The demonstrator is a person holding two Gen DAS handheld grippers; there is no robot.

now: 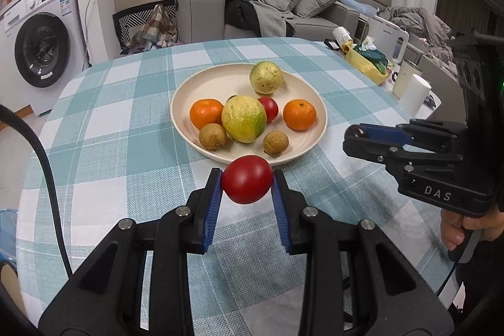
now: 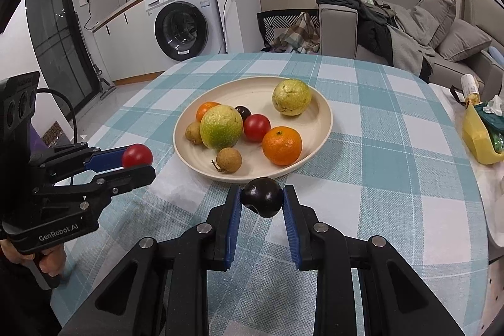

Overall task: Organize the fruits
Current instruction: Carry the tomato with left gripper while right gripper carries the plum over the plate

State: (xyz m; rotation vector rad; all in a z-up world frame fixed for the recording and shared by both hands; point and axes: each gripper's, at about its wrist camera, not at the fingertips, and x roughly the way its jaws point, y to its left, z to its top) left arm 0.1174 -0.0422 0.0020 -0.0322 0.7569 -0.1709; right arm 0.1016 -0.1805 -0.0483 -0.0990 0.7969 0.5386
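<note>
The left claw is clamped on a red tomato, its blue pads pressed to the fruit's two sides. The right claw grips a dark plum the same way. Both fruits hang above the checked cloth, just short of the near rim of the plate.

The plate lies straight ahead of each claw, on the far side of it, with the near rim almost under the held fruit. From the right camera the left claw sits off to the left of the plate, at about the same nearness, so neither hand has a clear lead.

On the plate are two green-yellow guavas, one in the middle and one at the far edge, two oranges left and right, a second tomato beside the middle guava, two brown longans near the front rim, and another plum tucked behind the middle guava.

As I judge it, each fruit is meant to join its like. The tomato's mate is ahead and slightly right of the left claw, behind the big guava. The plum's mate is ahead and to the left of the right claw, at the back of the cluster, so the crowded middle is the tight spot.
</note>
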